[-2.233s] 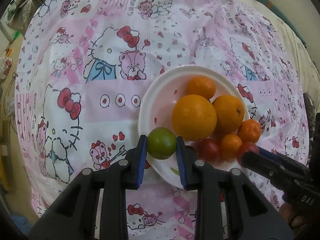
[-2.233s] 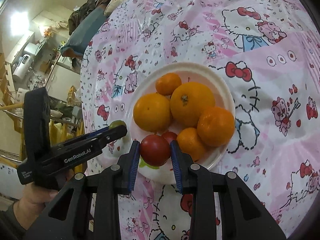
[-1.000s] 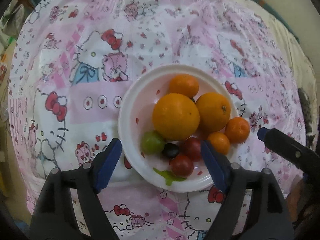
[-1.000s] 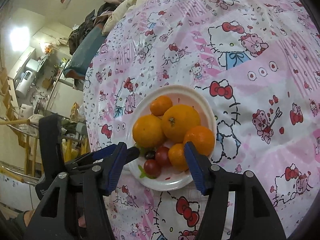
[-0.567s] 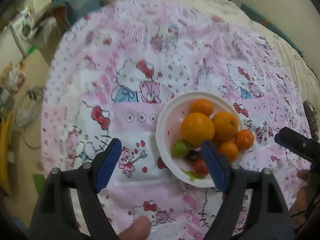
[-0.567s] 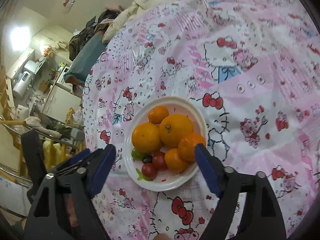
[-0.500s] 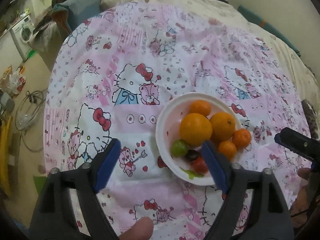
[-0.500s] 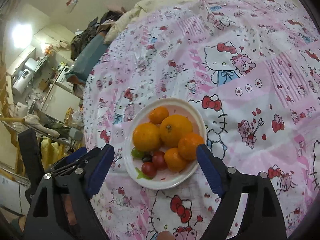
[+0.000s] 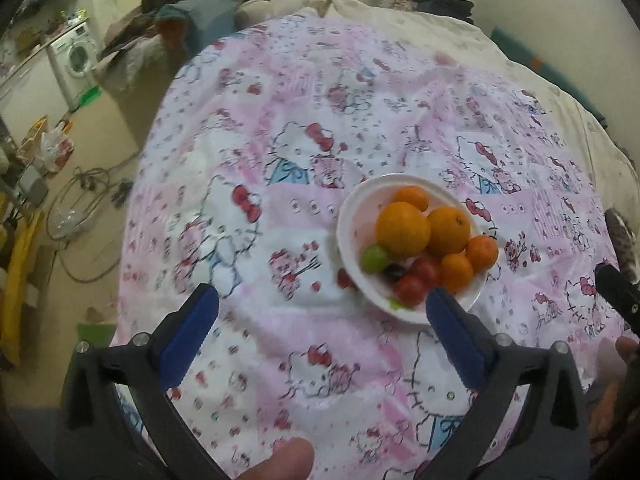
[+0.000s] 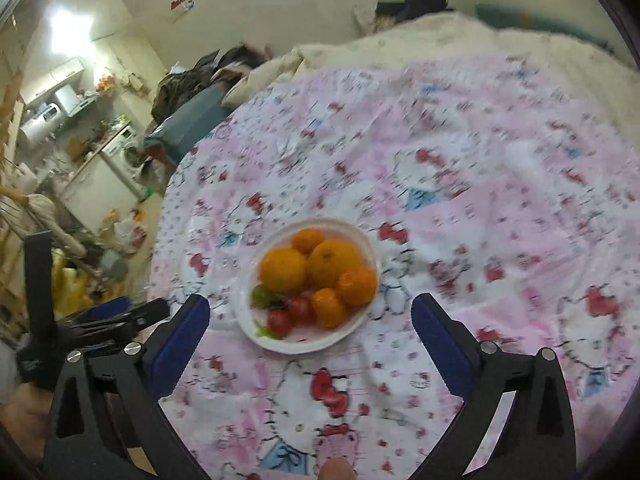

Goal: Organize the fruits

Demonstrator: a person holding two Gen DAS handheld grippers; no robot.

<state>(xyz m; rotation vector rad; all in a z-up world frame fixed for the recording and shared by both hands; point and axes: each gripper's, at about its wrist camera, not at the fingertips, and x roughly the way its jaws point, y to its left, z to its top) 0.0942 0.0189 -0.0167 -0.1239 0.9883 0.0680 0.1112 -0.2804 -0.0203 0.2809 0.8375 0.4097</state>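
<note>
Left gripper (image 9: 320,312): jaws spread wide, just opened further, nothing between them, above the cloth.
Right gripper (image 10: 310,322): jaws wide apart, just opened further, empty.
Round white plate (image 10: 256,280): rests on pink cartoon-print cloth (image 10: 480,240).
Plate contents: large oranges (image 10: 283,270), small tangerines (image 10: 357,286), red tomatoes (image 10: 280,321), one green fruit (image 10: 260,294).
Beyond: cream bedding (image 10: 440,36).

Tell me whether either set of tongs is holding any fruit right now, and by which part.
Nothing is held. The left tongs and right tongs have just been opening and stand wide, empty; all fruit lies on the white plate.
</note>
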